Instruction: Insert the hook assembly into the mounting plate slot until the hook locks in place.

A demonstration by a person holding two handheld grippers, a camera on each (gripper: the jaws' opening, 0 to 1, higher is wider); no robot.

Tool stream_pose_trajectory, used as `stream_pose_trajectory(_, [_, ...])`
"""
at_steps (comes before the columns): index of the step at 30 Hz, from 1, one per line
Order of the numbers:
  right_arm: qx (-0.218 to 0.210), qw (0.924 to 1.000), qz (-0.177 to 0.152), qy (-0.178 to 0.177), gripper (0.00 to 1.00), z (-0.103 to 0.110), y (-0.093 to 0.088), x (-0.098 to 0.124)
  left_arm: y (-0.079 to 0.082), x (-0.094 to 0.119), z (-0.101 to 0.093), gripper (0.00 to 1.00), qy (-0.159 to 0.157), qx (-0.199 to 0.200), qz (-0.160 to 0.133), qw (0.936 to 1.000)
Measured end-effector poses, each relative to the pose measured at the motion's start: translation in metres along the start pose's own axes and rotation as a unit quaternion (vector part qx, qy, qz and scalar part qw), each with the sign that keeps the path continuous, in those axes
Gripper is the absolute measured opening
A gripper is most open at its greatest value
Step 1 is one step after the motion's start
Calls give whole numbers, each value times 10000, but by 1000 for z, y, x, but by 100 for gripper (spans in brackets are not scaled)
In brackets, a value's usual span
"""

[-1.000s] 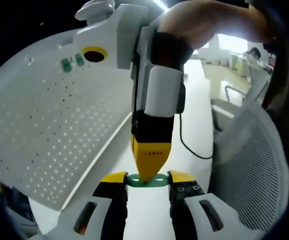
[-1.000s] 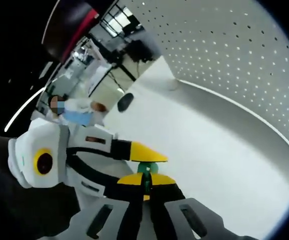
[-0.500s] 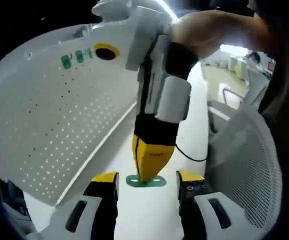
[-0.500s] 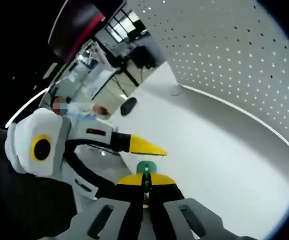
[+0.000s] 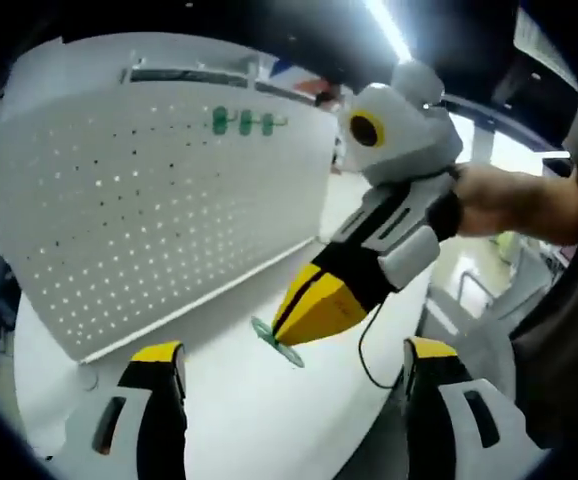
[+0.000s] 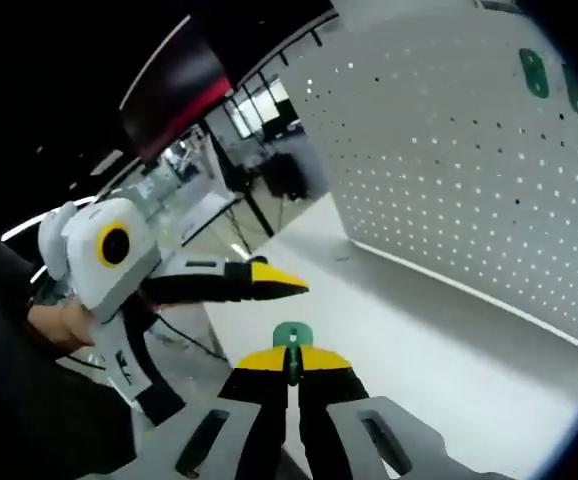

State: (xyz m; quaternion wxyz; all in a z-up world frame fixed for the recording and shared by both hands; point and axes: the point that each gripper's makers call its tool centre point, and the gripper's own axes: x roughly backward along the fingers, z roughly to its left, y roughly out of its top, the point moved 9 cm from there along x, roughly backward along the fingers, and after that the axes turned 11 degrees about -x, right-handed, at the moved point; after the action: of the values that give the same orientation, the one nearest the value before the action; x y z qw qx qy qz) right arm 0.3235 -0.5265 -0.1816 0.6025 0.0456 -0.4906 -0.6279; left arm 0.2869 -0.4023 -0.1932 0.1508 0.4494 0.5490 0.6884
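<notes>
A small flat green hook piece (image 5: 261, 328) is pinched in my right gripper (image 5: 283, 336), which reaches in from the right above the white table (image 5: 239, 425). The left gripper (image 5: 294, 350) stands wide open, its yellow-tipped jaws far apart on either side of the hook and clear of it. In the right gripper view, the right gripper (image 6: 291, 356) is shut on the green hook (image 6: 291, 333), and the left gripper (image 6: 281, 284) pokes in from the left. The white perforated mounting plate (image 5: 149, 220) stands upright behind, with green hooks (image 5: 244, 122) near its top.
The mounting plate (image 6: 469, 180) fills the right of the right gripper view, with green hooks (image 6: 534, 72) up high. A person's hand (image 5: 509, 200) holds the right gripper. A black cable (image 5: 362, 355) trails over the table edge. Office desks (image 6: 269, 175) lie behind.
The left gripper's jaws have spread from the ends of the green hook to wide open and drawn back. The right gripper keeps the hook and has turned toward the plate.
</notes>
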Motion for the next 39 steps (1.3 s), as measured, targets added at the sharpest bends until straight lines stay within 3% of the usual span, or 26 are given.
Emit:
stream_pose_trajectory(5, [158, 9992, -352, -90, 0, -2, 8, 4, 9, 7, 2, 100, 165, 121, -282, 9994])
stream_pose_trajectory(6, [190, 9976, -644, -152, 0, -3, 15, 7, 10, 8, 3, 100, 180, 177, -322, 9992])
stream_pose_trajectory(9, [252, 9947, -957, -266, 0, -5, 22, 12, 14, 12, 2, 100, 214, 277, -401, 9986])
stream_pose_trajectory(14, [434, 9829, -1710, -533, 0, -8, 34, 23, 28, 22, 4, 100, 354, 561, -838, 9943])
stream_pose_trajectory(16, [586, 9780, -1795, -883, 0, -15, 36, 26, 29, 25, 7, 100, 421, 688, -857, 9930])
stream_pose_trajectory(22, [642, 9568, -2516, -1309, 0, -27, 51, 42, 32, 36, 13, 96, 543, 816, -1053, 9896])
stream_pose_trajectory(24, [829, 9484, -2669, -1496, 0, -34, 56, 47, 32, 37, 14, 98, 629, 941, -1299, 9851])
stream_pose_trajectory(27, [853, 9394, -2819, -1757, 0, -45, 59, 53, 28, 37, 13, 99, 600, 1015, -1220, 9855])
stream_pose_trajectory(30, [913, 9231, -3125, -2046, 0, -55, 67, 65, 27, 40, 11, 100, 632, 996, -1232, 9853])
stream_pose_trajectory(39, [867, 8976, -3506, -2527, 0, -83, 85, 92, 24, 48, 11, 100, 702, 967, -1162, 9860])
